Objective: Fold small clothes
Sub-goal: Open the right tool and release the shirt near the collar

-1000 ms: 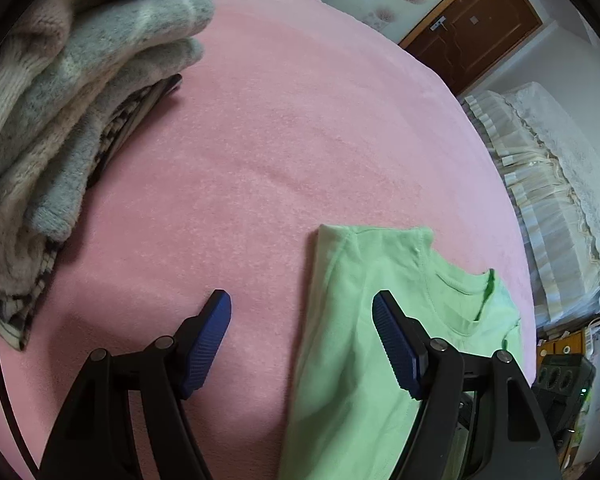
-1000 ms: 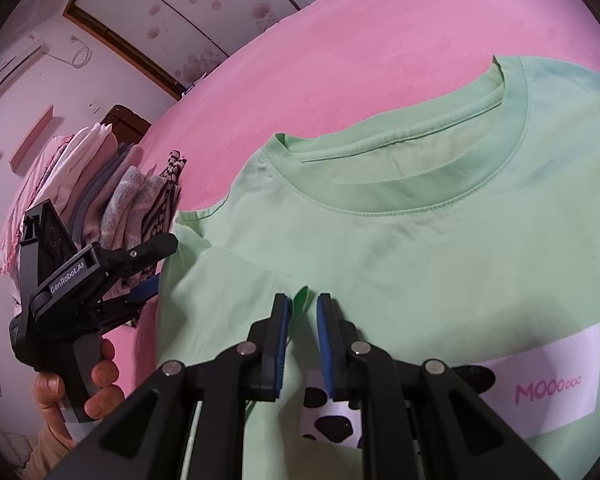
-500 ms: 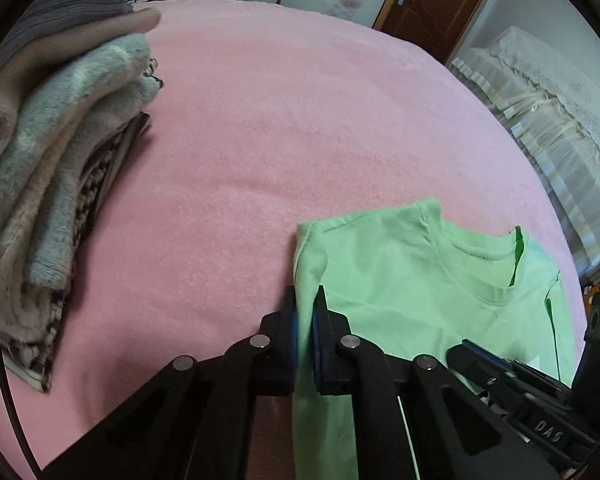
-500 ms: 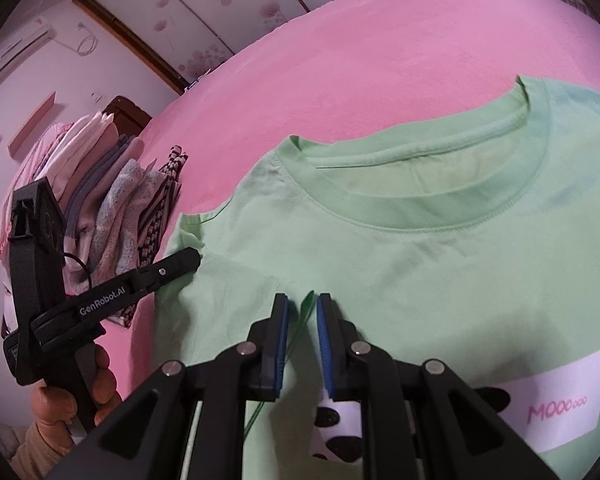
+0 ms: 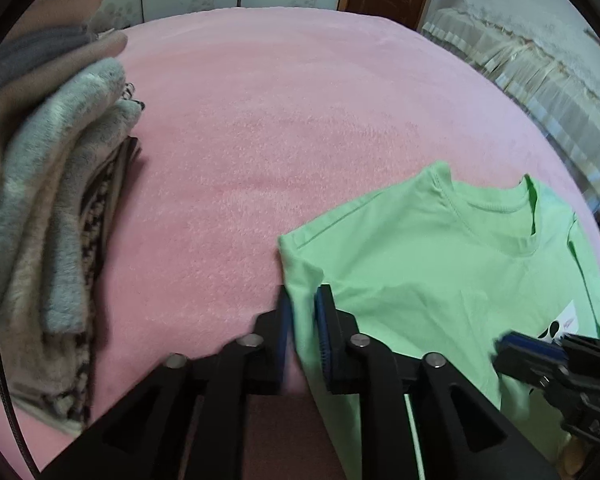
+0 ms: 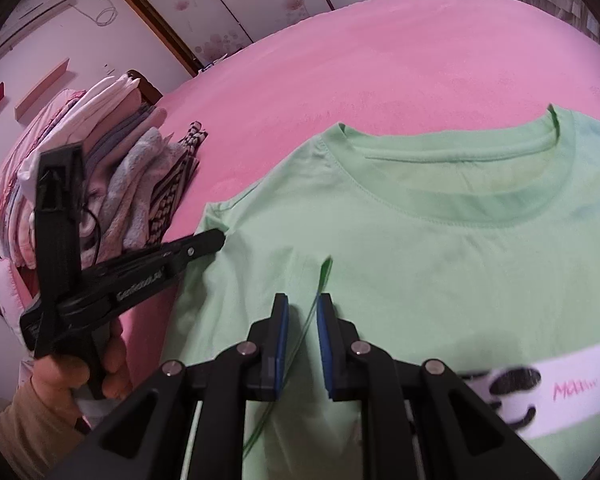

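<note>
One light green T-shirt lies flat on the pink blanket, filling the lower right of both views, its crew neck toward the top and one white printed label with black spots and pink lettering near its right edge. Two grippers work it. The left gripper, its jaws just having eased slightly apart after snapping shut, pinches the shirt's left sleeve edge between its blue pads. The right gripper is nearly closed on a raised fold of green fabric mid-chest (a thin crease runs up between the pads). One stack of folded clothes sits at the left edge. One hand grips the left handle.
</note>
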A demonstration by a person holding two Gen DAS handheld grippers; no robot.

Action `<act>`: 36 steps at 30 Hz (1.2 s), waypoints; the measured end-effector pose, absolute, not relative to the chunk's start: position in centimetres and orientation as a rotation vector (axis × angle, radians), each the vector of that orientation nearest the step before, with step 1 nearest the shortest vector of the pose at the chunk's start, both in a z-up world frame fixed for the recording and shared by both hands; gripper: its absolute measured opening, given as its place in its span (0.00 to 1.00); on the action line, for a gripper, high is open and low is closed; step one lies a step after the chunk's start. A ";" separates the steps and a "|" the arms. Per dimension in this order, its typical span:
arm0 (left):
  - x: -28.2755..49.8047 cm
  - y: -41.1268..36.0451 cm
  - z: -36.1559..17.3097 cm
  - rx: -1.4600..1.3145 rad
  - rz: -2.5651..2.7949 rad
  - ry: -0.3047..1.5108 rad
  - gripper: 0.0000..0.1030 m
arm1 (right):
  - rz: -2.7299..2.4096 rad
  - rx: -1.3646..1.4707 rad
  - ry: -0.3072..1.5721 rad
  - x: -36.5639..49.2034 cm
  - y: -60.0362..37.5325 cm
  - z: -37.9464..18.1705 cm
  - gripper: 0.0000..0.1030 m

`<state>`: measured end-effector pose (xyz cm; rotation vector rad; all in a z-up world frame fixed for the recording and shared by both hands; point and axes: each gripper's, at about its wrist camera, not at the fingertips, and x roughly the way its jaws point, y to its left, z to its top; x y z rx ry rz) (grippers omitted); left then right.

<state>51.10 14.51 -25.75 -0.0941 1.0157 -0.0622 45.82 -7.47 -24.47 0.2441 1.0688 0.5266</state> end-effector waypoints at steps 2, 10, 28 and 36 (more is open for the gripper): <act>50.1 14.3 -25.0 -0.066 -0.029 1.022 0.43 | 0.531 0.232 1.070 44.4 -8.0 -23.9 0.14; 38.7 13.1 -21.4 -0.012 0.078 0.980 0.52 | 0.545 0.145 1.020 35.0 -11.6 -21.3 0.14; 31.4 11.0 -26.2 -0.051 0.241 1.013 0.60 | 0.378 0.113 1.047 23.8 -22.3 -21.1 0.14; 30.7 11.8 -26.5 -0.081 0.251 1.004 0.64 | 0.267 0.161 1.067 23.4 -27.5 -22.6 0.14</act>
